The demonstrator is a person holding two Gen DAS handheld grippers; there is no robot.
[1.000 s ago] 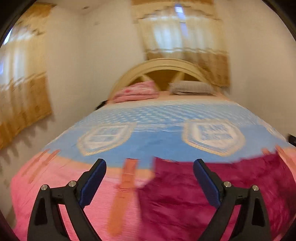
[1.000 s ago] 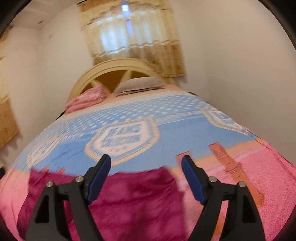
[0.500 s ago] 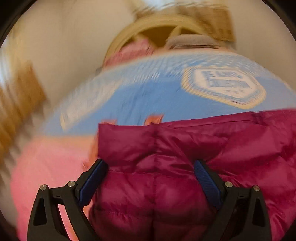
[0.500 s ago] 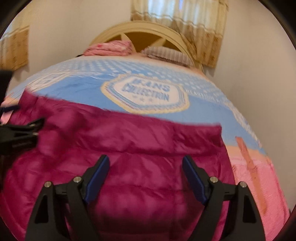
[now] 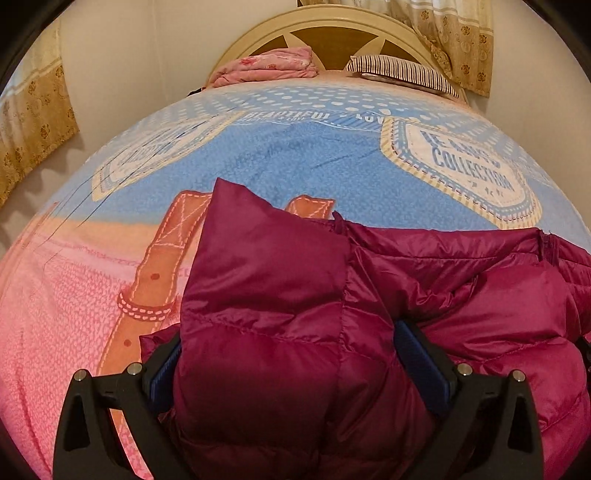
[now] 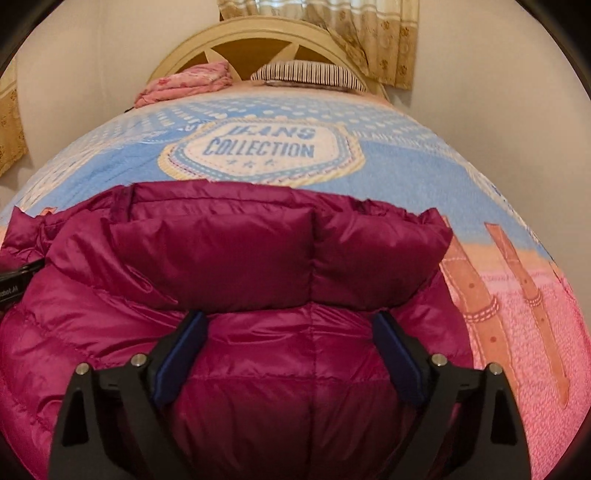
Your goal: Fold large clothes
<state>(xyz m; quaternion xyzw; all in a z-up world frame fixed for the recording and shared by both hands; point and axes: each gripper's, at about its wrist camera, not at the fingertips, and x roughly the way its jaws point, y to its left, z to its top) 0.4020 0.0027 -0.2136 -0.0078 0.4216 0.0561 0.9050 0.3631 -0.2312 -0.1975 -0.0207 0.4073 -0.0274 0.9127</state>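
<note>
A magenta quilted puffer jacket [image 5: 461, 280] lies bunched on the near end of the bed; it also shows in the right wrist view [image 6: 258, 243]. My left gripper [image 5: 288, 354] is wide open, its jaws on either side of a puffy left part of the jacket that bulges up between them. My right gripper [image 6: 288, 343] is wide open, its jaws on either side of the jacket's right part just below a thick folded roll. The other gripper's black body [image 6: 18, 277] peeks in at the left edge of the right wrist view.
The bed carries a blue and pink blanket [image 5: 314, 155] printed with "JEANS COLLECTION" [image 6: 262, 147]. At the headboard [image 5: 325, 33] lie a folded pink cloth [image 5: 266, 66] and a striped pillow [image 5: 402, 72]. Walls and curtains [image 6: 369, 33] surround the bed.
Both grippers have dropped from looking across the bed down onto the jacket. The jacket now fills the space between each pair of open jaws.
</note>
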